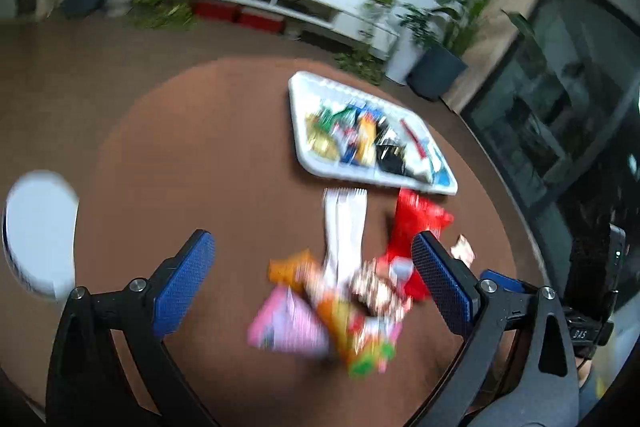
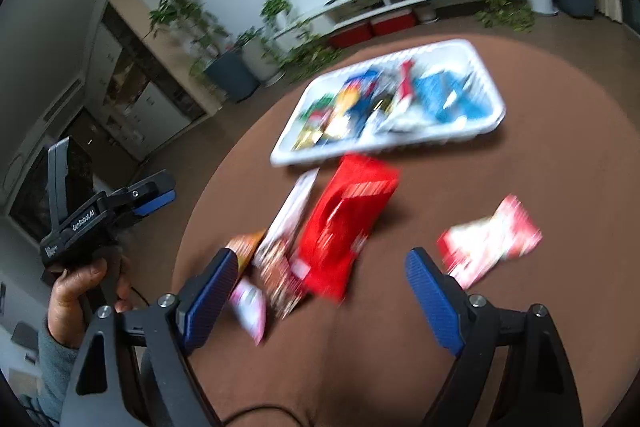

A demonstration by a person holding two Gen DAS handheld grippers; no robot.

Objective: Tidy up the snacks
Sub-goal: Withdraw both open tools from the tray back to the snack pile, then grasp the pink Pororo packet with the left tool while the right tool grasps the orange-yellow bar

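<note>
Hovering above the round brown table (image 1: 192, 155), both tools hang empty with their blue pads spread wide: the left gripper (image 1: 312, 279) frames a loose heap of packets with nothing pressed between its jaws, and the right gripper (image 2: 320, 287) stands likewise apart over the near part of the spread, gripping nothing. The white tray (image 2: 486, 75) sits at the far side of the table and already holds a row of snack packets, laid side by side, which suggests it is the sorting place. Near of it, just off its rim, lie the snacks yet to be sorted: a big red bag (image 2: 344, 223), a long white packet (image 2: 296, 203) beside it on the left, an orange packet (image 1: 288, 267) and a pink packet (image 1: 288, 323) overlapping in the heap, and a red-and-white packet (image 2: 488, 243) well apart to the right. Blur hides the finer print. Open jaws over the pile read as readiness for a fresh pick.
</note>
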